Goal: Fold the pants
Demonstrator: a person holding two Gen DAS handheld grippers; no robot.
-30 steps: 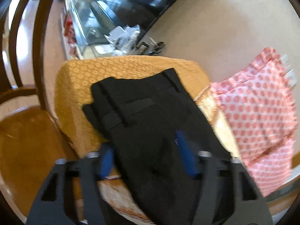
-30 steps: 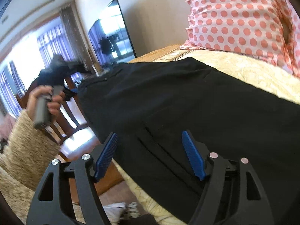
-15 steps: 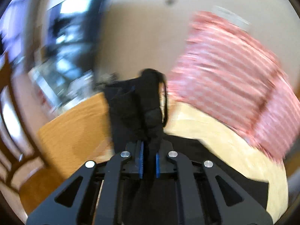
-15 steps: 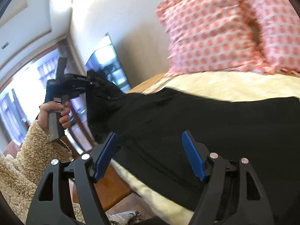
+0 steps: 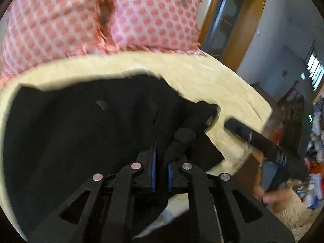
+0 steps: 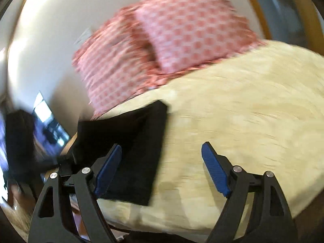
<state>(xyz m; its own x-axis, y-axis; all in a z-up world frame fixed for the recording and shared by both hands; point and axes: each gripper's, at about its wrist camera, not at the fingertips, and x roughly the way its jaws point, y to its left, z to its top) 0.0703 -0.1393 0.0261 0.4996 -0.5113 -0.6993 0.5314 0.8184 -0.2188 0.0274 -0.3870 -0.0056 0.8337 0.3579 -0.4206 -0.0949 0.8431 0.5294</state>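
Note:
The black pants [image 5: 81, 125] lie on the cream bedspread [image 5: 212, 81], folded over on themselves. My left gripper [image 5: 161, 158] is shut on a bunched end of the pants [image 5: 182, 139] and holds it over the layer below. My right gripper [image 6: 162, 162] is open and empty above the bedspread [image 6: 243, 111], just right of the pants' edge [image 6: 141, 141]. The right gripper also shows in the left wrist view [image 5: 263, 141], off the pants' right end.
Two pink dotted pillows [image 5: 101, 16] [image 6: 172, 36] rest against the wall behind the pants. A wooden door frame [image 5: 232, 20] stands at the bed's far right. A TV [image 6: 46, 121] is at the left. The bed's front edge [image 6: 182, 222] is close below my right gripper.
My left gripper has shut on the pants' end and carried it across over the rest of the pants. My right gripper has swung right, off the pants, to above the bare bedspread.

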